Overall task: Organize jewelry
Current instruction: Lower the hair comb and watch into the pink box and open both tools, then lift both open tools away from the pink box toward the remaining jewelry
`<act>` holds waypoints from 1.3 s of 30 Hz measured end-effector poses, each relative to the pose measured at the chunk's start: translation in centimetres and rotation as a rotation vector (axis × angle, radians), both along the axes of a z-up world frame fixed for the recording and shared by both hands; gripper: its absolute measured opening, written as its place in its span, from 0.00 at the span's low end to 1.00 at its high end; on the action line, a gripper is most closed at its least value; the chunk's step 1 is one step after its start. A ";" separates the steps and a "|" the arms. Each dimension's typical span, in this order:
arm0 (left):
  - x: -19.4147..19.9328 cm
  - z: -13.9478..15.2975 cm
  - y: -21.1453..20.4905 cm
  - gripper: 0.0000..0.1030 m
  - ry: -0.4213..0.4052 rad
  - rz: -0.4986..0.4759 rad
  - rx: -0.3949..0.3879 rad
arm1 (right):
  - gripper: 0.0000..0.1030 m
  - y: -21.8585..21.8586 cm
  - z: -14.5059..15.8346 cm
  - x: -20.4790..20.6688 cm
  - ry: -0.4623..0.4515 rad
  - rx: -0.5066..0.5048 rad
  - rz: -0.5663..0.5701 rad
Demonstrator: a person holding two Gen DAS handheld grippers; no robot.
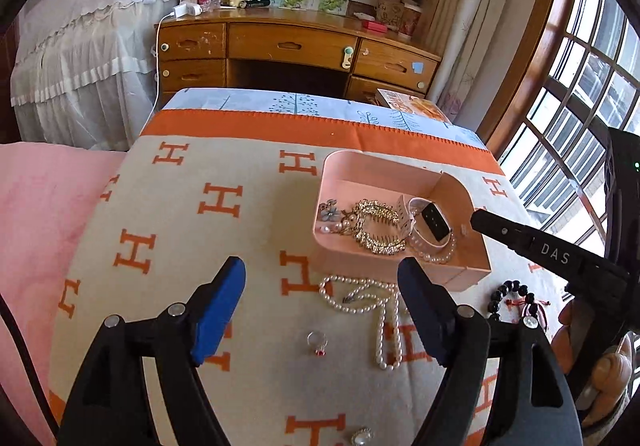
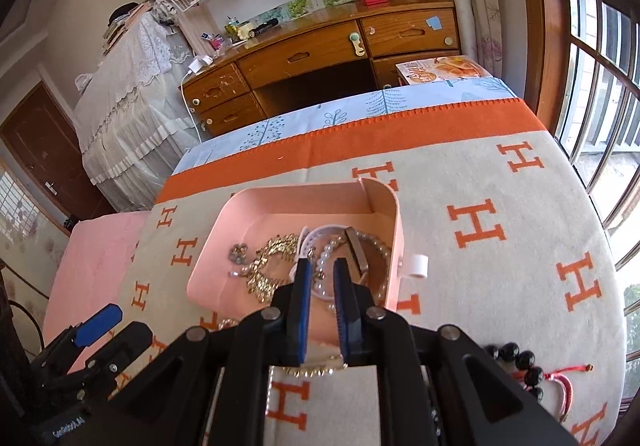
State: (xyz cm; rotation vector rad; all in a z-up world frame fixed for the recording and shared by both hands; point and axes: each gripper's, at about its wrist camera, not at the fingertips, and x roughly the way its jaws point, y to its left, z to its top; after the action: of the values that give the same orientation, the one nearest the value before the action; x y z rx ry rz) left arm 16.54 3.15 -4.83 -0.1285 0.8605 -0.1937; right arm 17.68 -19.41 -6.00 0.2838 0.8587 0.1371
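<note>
My left gripper (image 1: 322, 280) is black plastic with blue finger pads (image 1: 218, 316) and silver screws. My right gripper (image 2: 322, 274) matches, lettered "DAS" in white.
</note>
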 end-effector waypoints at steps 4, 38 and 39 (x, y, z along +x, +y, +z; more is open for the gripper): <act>-2.9 0.7 1.6 0.75 -0.057 0.030 0.003 | 0.11 1.1 0.4 -3.1 -0.001 -0.016 0.034; -15.4 4.6 6.1 0.97 -0.156 0.044 -0.012 | 0.15 6.3 4.3 -17.8 -0.108 -0.056 0.211; -15.5 4.4 6.1 0.97 -0.150 0.043 -0.006 | 0.24 6.4 4.0 -17.9 -0.105 -0.065 0.214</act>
State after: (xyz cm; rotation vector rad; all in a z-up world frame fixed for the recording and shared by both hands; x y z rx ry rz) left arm 1.07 9.23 -0.44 -0.1360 0.7076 -0.1634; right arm -0.23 -12.97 -1.95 0.1222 0.7866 0.3205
